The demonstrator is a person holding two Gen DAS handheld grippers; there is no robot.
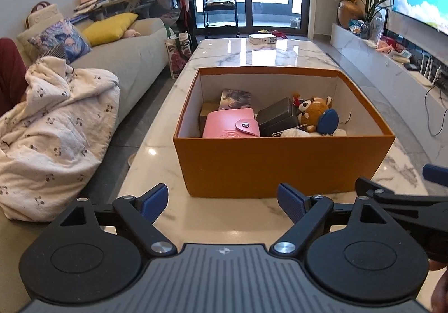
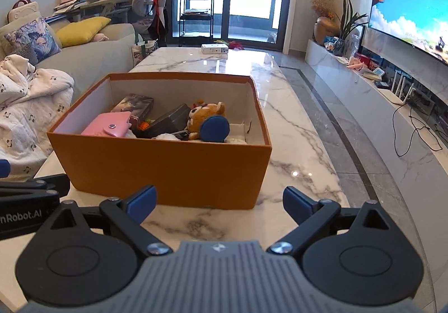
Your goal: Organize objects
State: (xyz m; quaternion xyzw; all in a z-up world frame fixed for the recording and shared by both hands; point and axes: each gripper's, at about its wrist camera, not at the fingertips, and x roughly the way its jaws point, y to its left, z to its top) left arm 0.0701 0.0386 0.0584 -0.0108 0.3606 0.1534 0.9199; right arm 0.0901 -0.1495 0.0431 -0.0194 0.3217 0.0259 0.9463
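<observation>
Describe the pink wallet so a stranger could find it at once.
On the marble table stands an open orange box. The pink wallet lies inside at its left, beside a dark case; it is the only pink thing there, with a snap flap.

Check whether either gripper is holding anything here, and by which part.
Nothing is held. The left gripper and right gripper both stand open and empty over the table, short of the orange box.
</observation>
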